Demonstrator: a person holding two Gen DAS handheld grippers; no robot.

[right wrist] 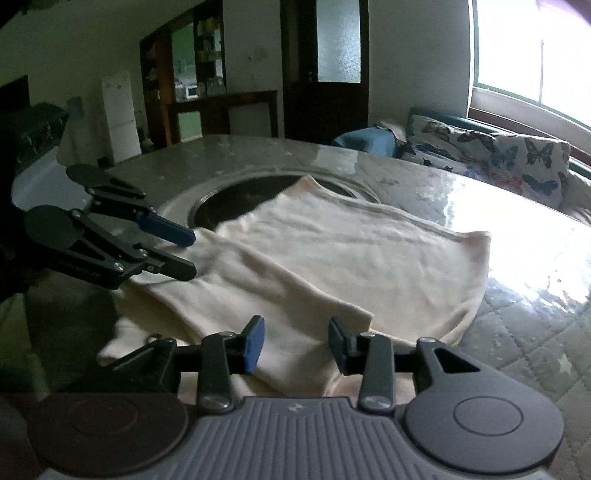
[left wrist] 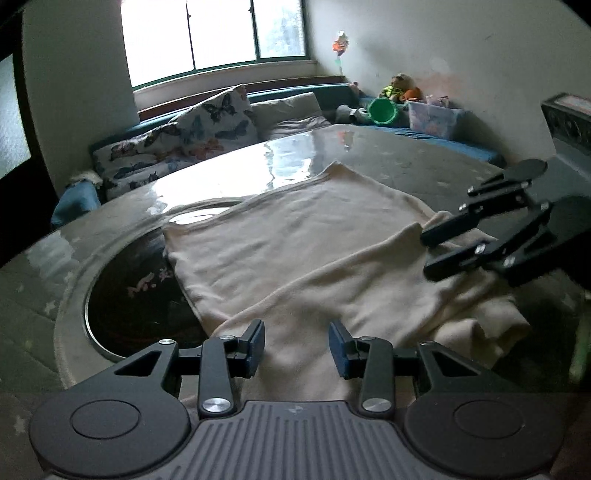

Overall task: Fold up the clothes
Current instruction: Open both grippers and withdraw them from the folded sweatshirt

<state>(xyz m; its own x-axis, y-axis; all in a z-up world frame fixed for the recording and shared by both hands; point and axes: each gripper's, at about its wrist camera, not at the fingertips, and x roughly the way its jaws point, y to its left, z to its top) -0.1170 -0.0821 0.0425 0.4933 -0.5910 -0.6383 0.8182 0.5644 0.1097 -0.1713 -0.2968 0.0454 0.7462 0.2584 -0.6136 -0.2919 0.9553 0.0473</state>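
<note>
**Ana:** Cream garment [left wrist: 295, 236], partly folded, lies on the glossy table [left wrist: 229, 173], one corner of it draped over the round dark inset [left wrist: 129, 291] in the table's middle. Where do the jaws stand against it?

**Ben:** Left gripper [left wrist: 296, 345] hovers over the garment's near edge. Its jaws are parted, with cloth showing in the gap below them, and the pads press on nothing.

**Ana:** And the other one?

**Ben:** Right gripper [right wrist: 295, 345] sits at the opposite side of the garment, jaws apart as well. A folded flap [right wrist: 295, 295] ends in a point just by its right finger, and the cloth lies slack under both fingers. Neither gripper holds anything.

**Ana:** From the left wrist view, the right gripper [left wrist: 430, 253] reaches in from the right table edge, fingertips low over a raised ridge of fabric. I cannot tell whether they touch it.

**Ben:** From the right wrist view, the left gripper [right wrist: 194, 253] comes in from the left, tips at the cloth's edge beside the inset.

**Ana:** The far corner of the garment [left wrist: 334, 166] lies flat toward the shiny part of the table nearest the window [left wrist: 218, 33]. Butterfly cushions [left wrist: 207, 125] sit beyond the table's far edge.
</note>
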